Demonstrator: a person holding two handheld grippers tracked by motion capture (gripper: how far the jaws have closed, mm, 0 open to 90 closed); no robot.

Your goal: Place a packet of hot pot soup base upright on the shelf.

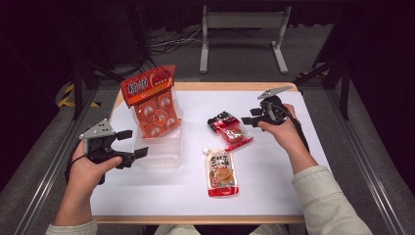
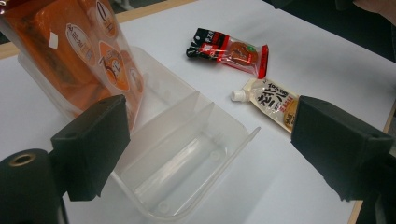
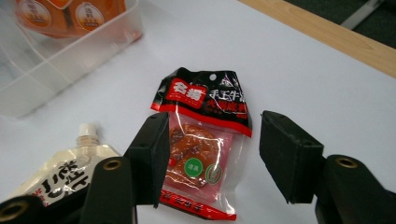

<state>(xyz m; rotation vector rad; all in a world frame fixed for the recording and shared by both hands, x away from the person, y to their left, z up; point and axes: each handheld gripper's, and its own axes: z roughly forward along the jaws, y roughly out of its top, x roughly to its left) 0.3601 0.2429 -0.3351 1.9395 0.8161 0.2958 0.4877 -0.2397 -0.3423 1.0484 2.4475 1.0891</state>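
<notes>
Person at a white table (image 1: 274, 186) w/ a gripper in each hand. Right gripper (image 1: 248, 116) is over by the far right side, hovering right next to the red-and-black snack packet (image 1: 230, 129). From the right gripper view the jaws are spread w/ the packet (image 3: 201, 149) lying flat on the table under the gap between them, left jaw overlapping the packet's edge in the pic, right jaw off to the side on bare table. Pads aren't pressing on it afaict, so nothing pinched. Packet has a black top w/ red label and a clear window showing something orange-brown inside.

Left gripper (image 1: 133, 143) sits at the near left, jaws also wide apart, empty, pointing at the clear plastic bin (image 1: 159, 152). In the left gripper view the bin (image 2: 196, 154) has dividers, and the compartments nearest the cam are bare. The big orange bag (image 1: 152, 100) stands upright in the bin's far end, leaning a bit, same bag (image 2: 74, 51) up close in the left gripper view.

Then there's a cream spout pouch (image 1: 221, 172) lying flat nearer the person, just below the snack packet, not touching it. White cap end points toward the packet. Also visible in the right gripper view (image 3: 60, 172) at bottom left, next to that gripper's left jaw.
</notes>
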